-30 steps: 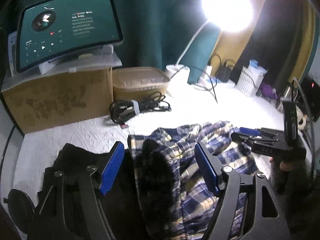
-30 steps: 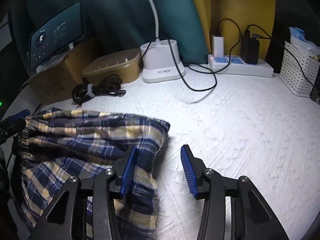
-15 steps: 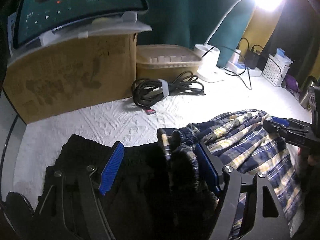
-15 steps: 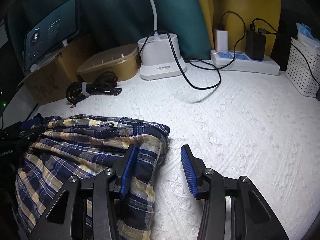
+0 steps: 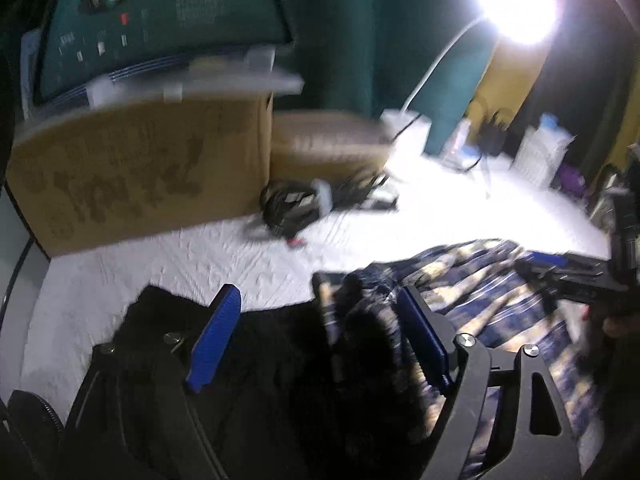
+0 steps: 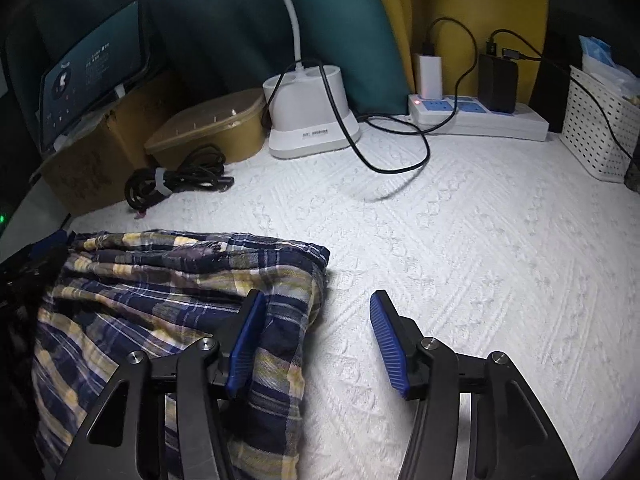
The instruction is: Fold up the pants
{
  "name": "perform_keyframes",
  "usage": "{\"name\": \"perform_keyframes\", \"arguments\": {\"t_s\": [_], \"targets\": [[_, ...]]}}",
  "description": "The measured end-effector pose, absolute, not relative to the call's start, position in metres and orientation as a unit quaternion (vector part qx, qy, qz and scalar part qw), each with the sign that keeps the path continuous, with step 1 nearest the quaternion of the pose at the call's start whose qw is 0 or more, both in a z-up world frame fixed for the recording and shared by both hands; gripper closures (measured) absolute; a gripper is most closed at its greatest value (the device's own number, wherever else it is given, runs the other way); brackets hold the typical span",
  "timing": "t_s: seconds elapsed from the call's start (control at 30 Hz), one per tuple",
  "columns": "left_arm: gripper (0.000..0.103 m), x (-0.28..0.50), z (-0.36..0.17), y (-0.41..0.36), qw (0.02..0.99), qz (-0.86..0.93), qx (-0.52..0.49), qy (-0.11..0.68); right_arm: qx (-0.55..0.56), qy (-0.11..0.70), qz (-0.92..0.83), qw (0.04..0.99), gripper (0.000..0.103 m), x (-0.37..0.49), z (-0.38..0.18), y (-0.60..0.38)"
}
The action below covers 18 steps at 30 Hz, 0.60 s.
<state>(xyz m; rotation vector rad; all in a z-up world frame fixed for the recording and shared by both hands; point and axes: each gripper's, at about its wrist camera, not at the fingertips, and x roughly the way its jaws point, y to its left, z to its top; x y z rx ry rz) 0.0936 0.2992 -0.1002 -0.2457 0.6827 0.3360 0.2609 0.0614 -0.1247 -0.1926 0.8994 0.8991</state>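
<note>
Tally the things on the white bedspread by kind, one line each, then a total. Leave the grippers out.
Garments: 2, plaid pants and a black garment
Boxes and containers: 3, cardboard box, brown lidded container, white basket
Cable bundle: 1
Lamp base: 1
Power strip: 1
Total: 8

Navy-yellow-white plaid pants (image 6: 172, 280) left of right gripper (image 6: 316, 336); blue pads (image 6: 386, 340); white textured cover (image 6: 480, 260) ahead; black garment (image 5: 168, 320) under left gripper (image 5: 320, 320)
</note>
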Motion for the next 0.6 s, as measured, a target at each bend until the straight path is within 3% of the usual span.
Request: {"name": "perform_keyframes", "arguments": {"t_s": [0.23,0.47,0.6], "targets": [[0.022,0.081,-0.083,0.274,0.931,0.132,-0.11,0.322,-0.096,0.411,0.428,0.8,0.047,0.245,-0.113,0.058],[0.022,0.081,-0.122,0.268,0.9,0.147,-0.114,0.395,-0.108,0.416,0.433,0.793,0.047,0.225,-0.118,0.051],[0.021,0.072,-0.133,0.273,0.897,0.152,-0.128,0.395,-0.121,0.42,0.433,0.789,0.047,0.216,-0.125,0.044]]}}
